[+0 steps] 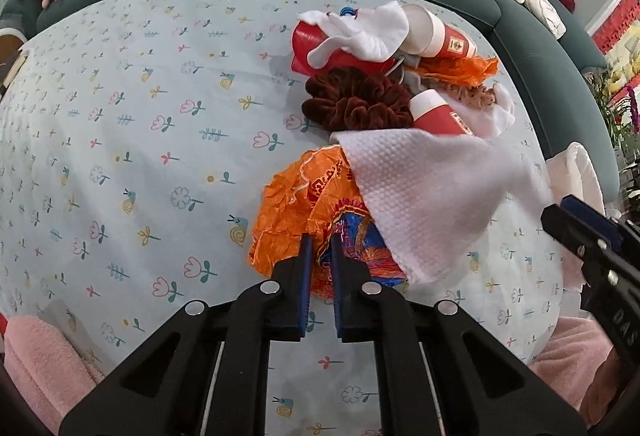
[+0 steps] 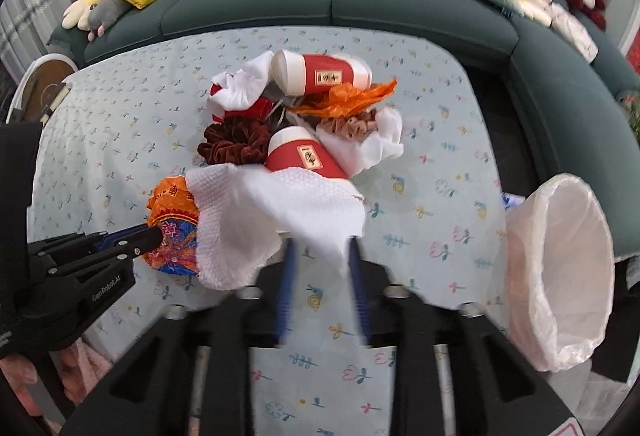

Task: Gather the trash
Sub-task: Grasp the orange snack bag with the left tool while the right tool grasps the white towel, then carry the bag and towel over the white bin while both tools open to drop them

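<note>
My left gripper [image 1: 320, 244] pinches the crumpled orange wrapper [image 1: 296, 203] between nearly closed jaws. My right gripper [image 2: 322, 248] stands with jaws apart at the hanging corner of a white dimpled paper towel [image 2: 256, 211]; whether it touches I cannot tell. Beyond lie two tipped red paper cups [image 2: 304, 151], a dark red scrunchie [image 2: 232, 143] and more tissue on the flowered tablecloth [image 1: 140, 139]. A lined bin [image 2: 560, 276] stands right.

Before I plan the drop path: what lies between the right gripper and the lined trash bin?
Only bare floral tablecloth lies between the right gripper and the lined trash bin, in the right wrist view.
</note>
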{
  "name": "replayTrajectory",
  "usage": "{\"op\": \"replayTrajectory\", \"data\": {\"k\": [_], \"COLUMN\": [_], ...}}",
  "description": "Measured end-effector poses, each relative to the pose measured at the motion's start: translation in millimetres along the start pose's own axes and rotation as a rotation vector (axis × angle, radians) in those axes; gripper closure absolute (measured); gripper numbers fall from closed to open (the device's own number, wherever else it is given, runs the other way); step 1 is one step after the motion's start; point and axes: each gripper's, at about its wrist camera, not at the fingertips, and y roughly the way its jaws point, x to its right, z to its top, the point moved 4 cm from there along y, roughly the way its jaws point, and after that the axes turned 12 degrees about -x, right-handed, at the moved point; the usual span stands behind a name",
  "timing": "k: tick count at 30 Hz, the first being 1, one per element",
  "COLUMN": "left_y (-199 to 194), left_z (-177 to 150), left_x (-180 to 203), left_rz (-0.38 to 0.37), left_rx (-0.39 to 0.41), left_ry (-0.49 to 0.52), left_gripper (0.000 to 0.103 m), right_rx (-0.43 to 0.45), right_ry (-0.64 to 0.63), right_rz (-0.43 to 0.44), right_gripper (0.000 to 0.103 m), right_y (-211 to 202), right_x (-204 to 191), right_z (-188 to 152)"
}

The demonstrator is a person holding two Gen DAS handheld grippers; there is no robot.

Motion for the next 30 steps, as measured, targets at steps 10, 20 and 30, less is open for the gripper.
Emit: {"op": "replayTrajectory", "data": {"k": [10,20,30], "left_y": [-14.8,-27.8,-63.4], "left_z": [5.2,5.9,7.9], "left_x": [9.3,24.9,68.3], "left_rz": [0.012,0.040,0.009], "left_rx": [0.026,0.056,0.124], "left_ry": [0.015,0.050,0.092], "left_gripper": [0.095,0.095,0.095], "right_rx": [-0.027,-0.067,0.079], "right_ry": [-0.101,-0.055,0.058], "right_rz": [0.008,0.103,0.124], "right_gripper": [0.045,0.098,0.098], "right_y": [23.7,28.7,-39.4], "right_x": [-25.9,-22.8,28.8], "right_z": [12.3,0.7,-5.5]}}
